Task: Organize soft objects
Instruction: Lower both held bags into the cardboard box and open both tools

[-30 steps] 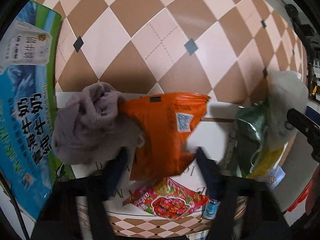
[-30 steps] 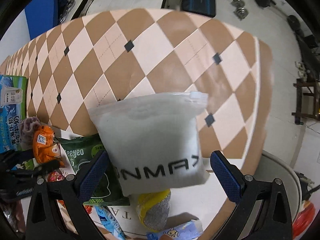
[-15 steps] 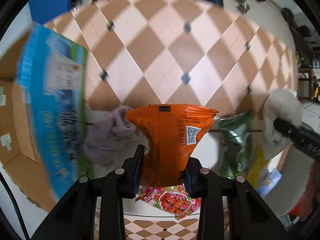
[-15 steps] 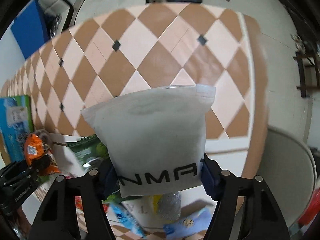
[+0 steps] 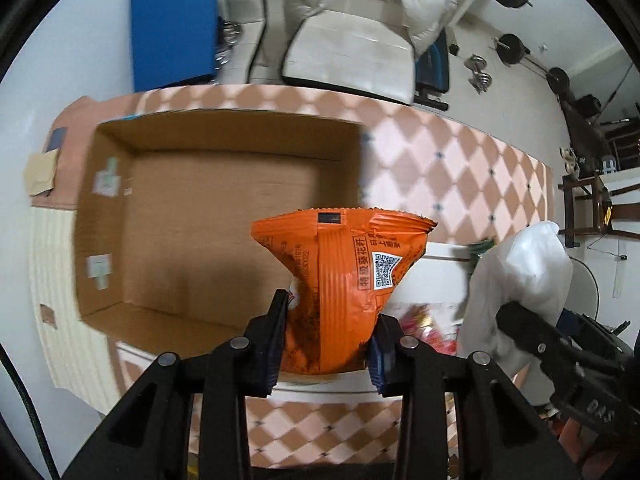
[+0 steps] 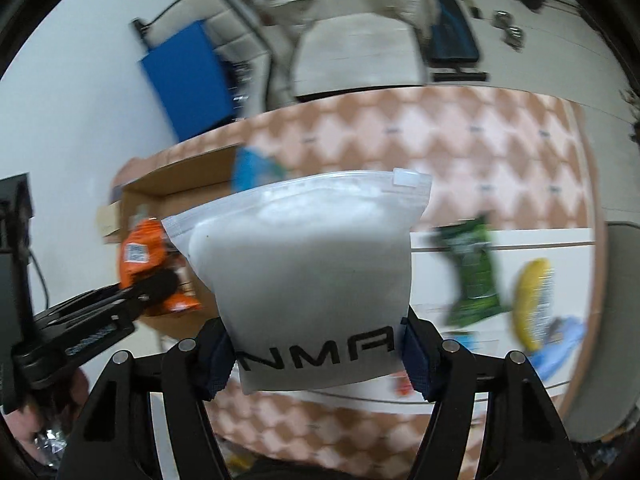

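My left gripper (image 5: 330, 344) is shut on an orange snack bag (image 5: 344, 280) and holds it in the air at the right edge of an open cardboard box (image 5: 200, 216). My right gripper (image 6: 316, 344) is shut on a white zip pouch (image 6: 312, 264) with black letters, lifted above the table. The white pouch also shows at the right of the left wrist view (image 5: 520, 280). The orange bag and left gripper show at the left of the right wrist view (image 6: 140, 256), in front of the box (image 6: 180, 184).
A green snack bag (image 6: 474, 276), a yellow packet (image 6: 532, 300) and a blue item (image 6: 560, 340) lie on a white board on the checkered table (image 5: 460, 176). A chair (image 5: 352, 52) stands behind the table. A red packet (image 5: 424, 328) lies below the orange bag.
Both grippers closed on their bags and lifted them. The left gripper swung left so the box opening came into view. The right gripper rose and moved left too.
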Demonstrator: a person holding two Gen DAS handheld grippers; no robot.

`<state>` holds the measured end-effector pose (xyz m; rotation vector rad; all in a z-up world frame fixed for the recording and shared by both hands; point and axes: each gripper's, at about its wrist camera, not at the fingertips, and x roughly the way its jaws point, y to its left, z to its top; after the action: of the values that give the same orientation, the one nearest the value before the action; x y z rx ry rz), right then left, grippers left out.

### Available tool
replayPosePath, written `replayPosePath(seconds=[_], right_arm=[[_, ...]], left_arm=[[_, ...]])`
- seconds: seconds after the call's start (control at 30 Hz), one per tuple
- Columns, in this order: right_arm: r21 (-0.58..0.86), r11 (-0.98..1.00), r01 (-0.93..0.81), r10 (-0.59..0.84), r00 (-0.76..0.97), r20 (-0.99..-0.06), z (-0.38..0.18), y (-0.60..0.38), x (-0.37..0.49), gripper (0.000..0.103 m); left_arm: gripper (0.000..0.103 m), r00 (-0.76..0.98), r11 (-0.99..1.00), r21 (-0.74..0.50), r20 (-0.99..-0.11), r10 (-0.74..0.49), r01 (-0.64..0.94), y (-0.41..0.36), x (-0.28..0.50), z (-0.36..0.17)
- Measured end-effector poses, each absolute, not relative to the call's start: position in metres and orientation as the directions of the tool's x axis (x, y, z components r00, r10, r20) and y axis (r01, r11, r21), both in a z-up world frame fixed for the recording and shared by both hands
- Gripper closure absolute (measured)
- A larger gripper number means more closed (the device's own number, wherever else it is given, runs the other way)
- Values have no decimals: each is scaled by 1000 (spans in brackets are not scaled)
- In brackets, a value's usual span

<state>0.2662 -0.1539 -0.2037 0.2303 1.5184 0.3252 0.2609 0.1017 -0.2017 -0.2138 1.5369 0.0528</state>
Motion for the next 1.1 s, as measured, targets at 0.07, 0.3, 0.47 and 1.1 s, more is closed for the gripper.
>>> replayPosePath(seconds=[0.07, 0.3, 0.47, 1.1], right_arm=[[354, 932, -71, 356, 15, -934, -200, -114, 263, 31], [330, 943, -47, 330, -17, -944, -225, 5, 283, 31], [261, 965, -17, 260, -44, -965, -271, 48, 314, 31], [200, 980, 8, 200, -73, -977, -321, 84, 328, 4]], left_arm=[[71, 23, 977, -103, -995, -100, -186, 124, 269, -201], [71, -46, 976, -107, -992, -117, -189, 207, 291, -216], [71, -135, 980, -138, -978, -158, -147, 224, 327, -261], [24, -208, 978, -161, -960, -187, -136, 257, 353, -312]])
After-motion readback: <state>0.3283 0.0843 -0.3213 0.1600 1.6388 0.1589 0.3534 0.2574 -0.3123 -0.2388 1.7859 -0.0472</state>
